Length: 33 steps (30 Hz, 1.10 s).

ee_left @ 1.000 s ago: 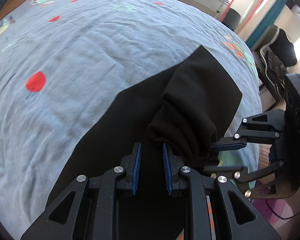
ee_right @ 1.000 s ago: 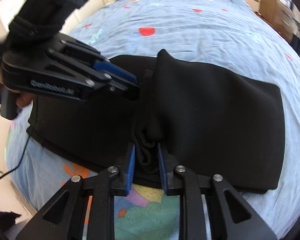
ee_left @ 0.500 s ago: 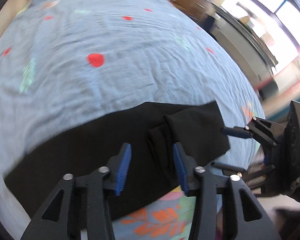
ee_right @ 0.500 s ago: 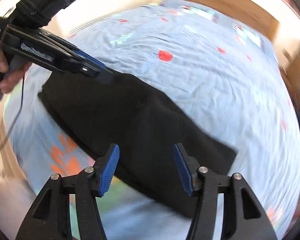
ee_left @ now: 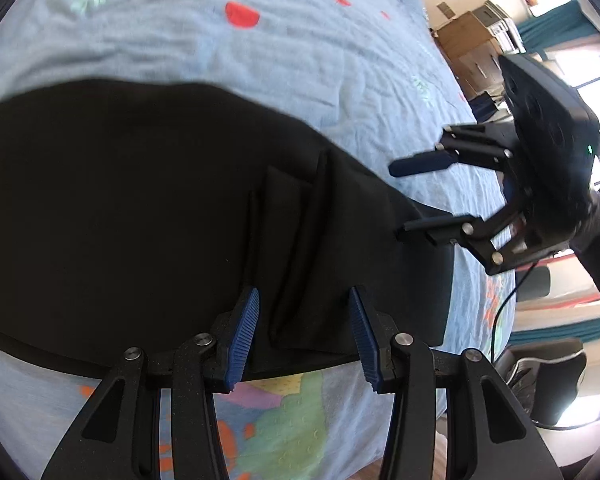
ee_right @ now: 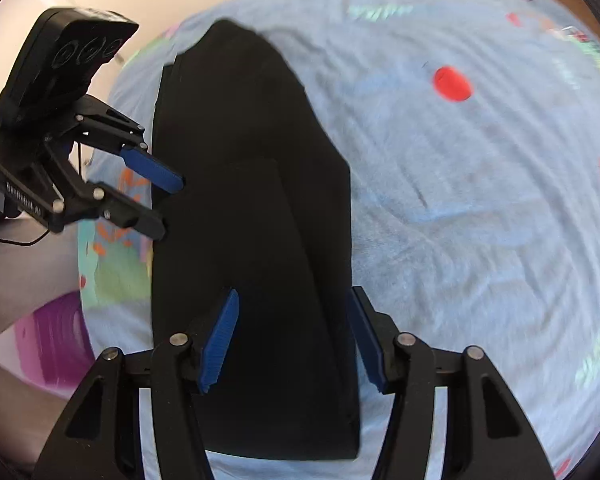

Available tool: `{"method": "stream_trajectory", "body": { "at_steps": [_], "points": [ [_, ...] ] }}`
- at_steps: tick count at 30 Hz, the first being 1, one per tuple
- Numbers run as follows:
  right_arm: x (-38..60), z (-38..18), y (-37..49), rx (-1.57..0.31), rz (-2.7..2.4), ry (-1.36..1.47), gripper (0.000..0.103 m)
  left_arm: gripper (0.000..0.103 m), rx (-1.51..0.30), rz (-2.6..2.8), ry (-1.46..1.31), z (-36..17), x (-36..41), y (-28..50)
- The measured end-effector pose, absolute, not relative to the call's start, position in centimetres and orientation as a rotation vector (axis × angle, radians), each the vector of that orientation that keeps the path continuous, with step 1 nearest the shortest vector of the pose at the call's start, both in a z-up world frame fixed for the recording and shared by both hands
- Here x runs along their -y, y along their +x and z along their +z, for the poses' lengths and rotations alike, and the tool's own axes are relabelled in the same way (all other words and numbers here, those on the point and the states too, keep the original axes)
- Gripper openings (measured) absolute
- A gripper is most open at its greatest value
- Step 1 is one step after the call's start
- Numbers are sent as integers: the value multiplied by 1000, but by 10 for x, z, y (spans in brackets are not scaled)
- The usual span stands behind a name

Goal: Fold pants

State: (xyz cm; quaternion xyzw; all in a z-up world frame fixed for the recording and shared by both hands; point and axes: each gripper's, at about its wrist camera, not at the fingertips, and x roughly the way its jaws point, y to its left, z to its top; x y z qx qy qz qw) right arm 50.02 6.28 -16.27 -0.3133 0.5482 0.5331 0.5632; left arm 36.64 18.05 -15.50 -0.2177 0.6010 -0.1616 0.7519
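Observation:
The black pants (ee_left: 140, 208) lie flat on the bed, folded into a long strip with a shorter layer on top (ee_right: 256, 240). My left gripper (ee_left: 304, 336) is open and empty just above the pants' near edge. My right gripper (ee_right: 296, 344) is open and empty over one end of the strip. In the left wrist view the right gripper (ee_left: 400, 200) hovers open at the pants' right end. In the right wrist view the left gripper (ee_right: 168, 204) hovers open at the strip's left edge.
The bed is covered by a light blue sheet (ee_right: 480, 200) with red dots and coloured prints. The bed's edge (ee_left: 300, 432) runs close below my left gripper. A chair (ee_left: 548, 376) and wooden furniture (ee_left: 472, 36) stand beyond the bed on the right.
Both grippers have opened and let go of the bunched pants fabric. The fabric now lies flat as a folded layer, and both grippers have pulled back from it.

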Motion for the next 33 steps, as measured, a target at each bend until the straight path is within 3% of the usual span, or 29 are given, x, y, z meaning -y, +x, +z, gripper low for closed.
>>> {"method": "stream_trajectory", "body": {
  "at_steps": [4,6,8,13,19,24,25,26,27,28,33],
  "points": [
    [-76,-179,502,-1331,1313,-729,63,41,-1315,-364,-505,-157,-179,373],
    [-84,-181,500,-1307,1345,-707,57,41,-1308,-369,-501,-154,-178,378],
    [-89,-180,494,-1278,1354,-733,38,41,-1304,-368,-508,-152,-179,384],
    [-94,-172,485,-1228,1359,-827,18,41,-1293,-357,-537,-146,-189,389],
    [-95,-151,494,-1210,1414,-722,18,41,-1298,-367,-541,-139,-191,382],
    [-114,-178,493,-1281,1422,-805,18,41,-1326,-364,-532,-148,-190,379],
    [-118,-181,491,-1280,1415,-817,18,39,-1324,-363,-530,-149,-190,378],
    [-121,-183,490,-1277,1412,-834,3,34,-1323,-359,-525,-148,-190,378],
    [-122,-183,487,-1264,1410,-860,0,15,-1330,-358,-509,-149,-189,377],
    [-123,-182,482,-1252,1408,-878,0,10,-1347,-345,-478,-151,-188,378],
    [-121,-172,478,-1215,1393,-898,0,7,-1351,-349,-530,-150,-197,376]
  ]
}}
